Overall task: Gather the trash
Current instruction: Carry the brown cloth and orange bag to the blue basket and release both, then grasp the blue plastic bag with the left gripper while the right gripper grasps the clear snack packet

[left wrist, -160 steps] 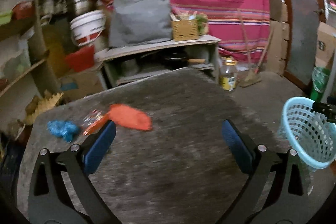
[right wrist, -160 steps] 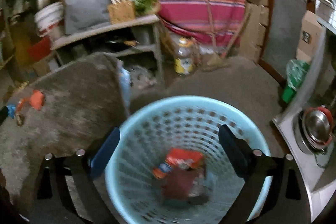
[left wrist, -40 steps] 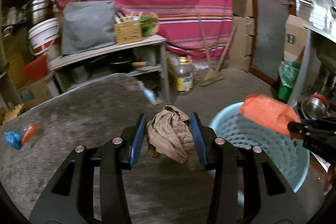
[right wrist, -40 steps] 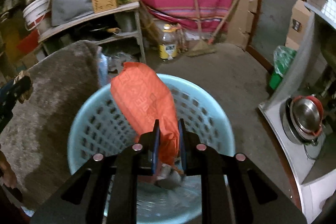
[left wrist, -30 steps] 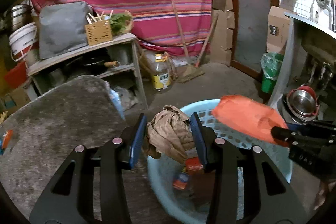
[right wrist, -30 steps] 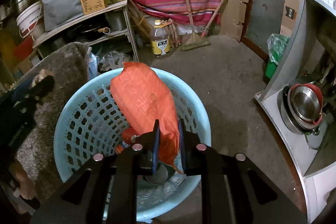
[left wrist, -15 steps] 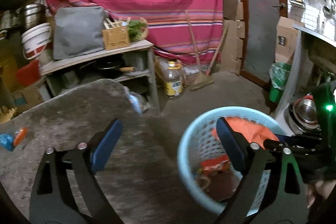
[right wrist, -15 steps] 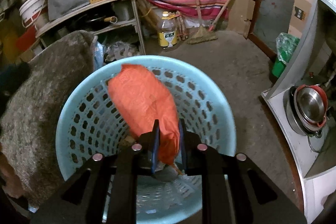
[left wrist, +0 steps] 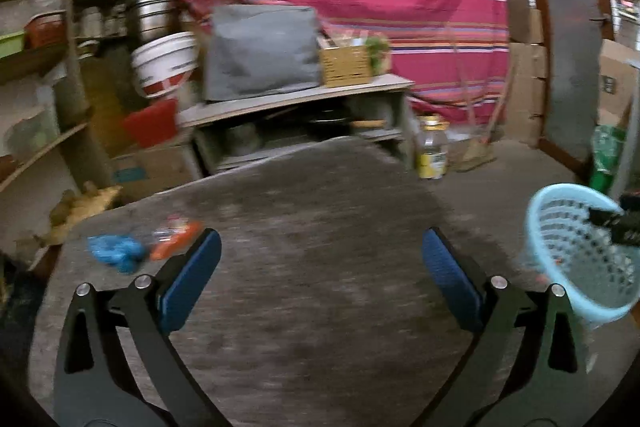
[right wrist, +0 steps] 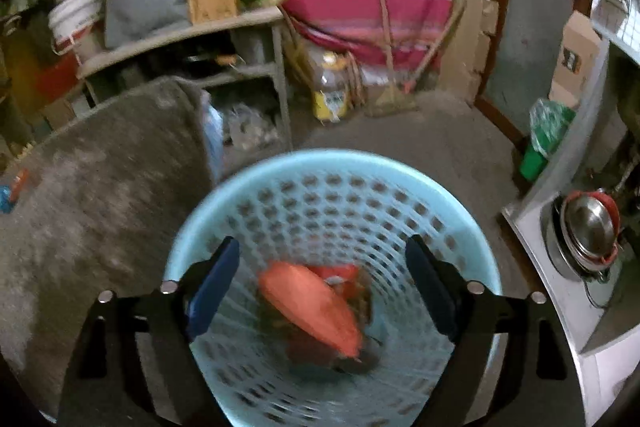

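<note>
Right hand-held gripper (right wrist: pixel 322 291) hovering over the light-blue basket (right wrist: pixel 472 227), jaws opening wide, nothing pressed between the pads; orange bag (right wrist: pixel 310 307) lying loose down in the basket on top of other wrappers, blurred, apparently dropping or just landing. Left hand-held gripper (left wrist: pixel 320 279) spread wide too, jaws opening to near full span, nothing between them, pointing across the grey table (left wrist: pixel 320 211). Remaining trash sitting near the table's far-left edge: a crumpled blue scrap (left wrist: pixel 116 253) touching or just beside an orange-red wrapper (left wrist: pixel 176 239); exact overlap hard to tell through motion blur. Step in hand, judging from the layout: releasing into the basket on the right, reaching for the next piece on the left. Doing it well probably meaning: keeping the right jaws above the rim until the bag is fully clear; bringing the left jaws in low and level with the table so one pad slides under the flat wrapper; taking one piece per grasp, since thin film likely slipping out if pinched with the bulkier blue scrap. Basket standing beside the table's right edge, off the table.
</note>
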